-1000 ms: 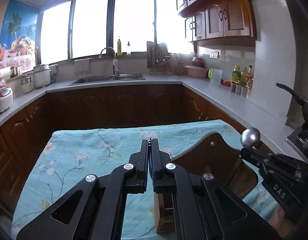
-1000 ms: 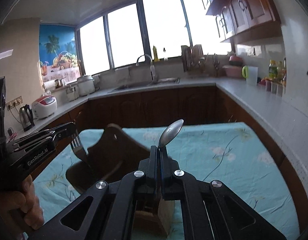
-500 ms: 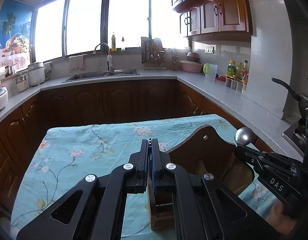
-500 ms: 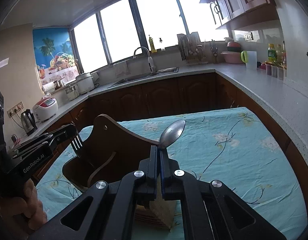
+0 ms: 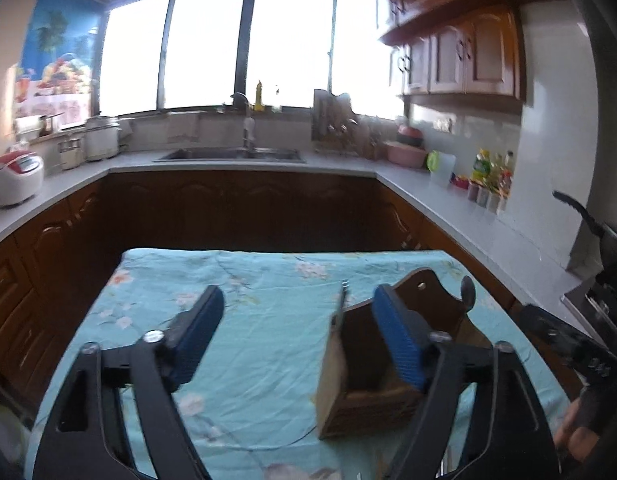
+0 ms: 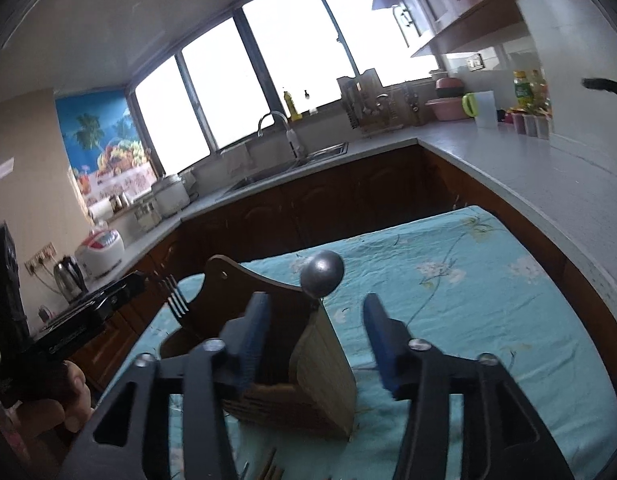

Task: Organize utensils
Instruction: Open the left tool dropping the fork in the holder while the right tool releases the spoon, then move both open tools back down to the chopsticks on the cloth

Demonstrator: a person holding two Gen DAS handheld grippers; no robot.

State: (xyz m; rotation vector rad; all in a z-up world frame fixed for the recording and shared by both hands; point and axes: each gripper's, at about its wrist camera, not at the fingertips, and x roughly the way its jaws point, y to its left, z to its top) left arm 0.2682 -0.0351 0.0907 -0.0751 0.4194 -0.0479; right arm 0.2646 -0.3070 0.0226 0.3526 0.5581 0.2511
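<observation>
A brown wooden utensil holder (image 5: 368, 364) (image 6: 308, 364) stands on the blue floral tablecloth (image 5: 248, 312). A fork (image 5: 342, 296) (image 6: 176, 300) stands tines-up at the holder's left end. A spoon (image 6: 322, 274) (image 5: 467, 290) stands bowl-up at its right end. My left gripper (image 5: 298, 332) is just behind the holder, its jaws opening wide; the fork lies between them untouched. My right gripper (image 6: 316, 340) also has its jaws opening, with the spoon handle between the blue pads (image 6: 382, 344) and free of them. Each gripper shows in the other's view (image 6: 88, 312) (image 5: 564, 344).
A person's hands (image 6: 56, 408) (image 5: 576, 436) hold the grippers. Wooden stick ends (image 6: 268, 464) lie near the bottom edge. Beyond the table runs a grey counter (image 6: 508, 168) with a sink (image 5: 232, 155), a rice cooker (image 5: 12, 180), a kettle (image 6: 68, 280) and bottles (image 5: 492, 176).
Both grippers were shut, the left on the fork and the right on the spoon. Both have opened and let go, and the utensils stand in the holder. Both grippers have drawn back.
</observation>
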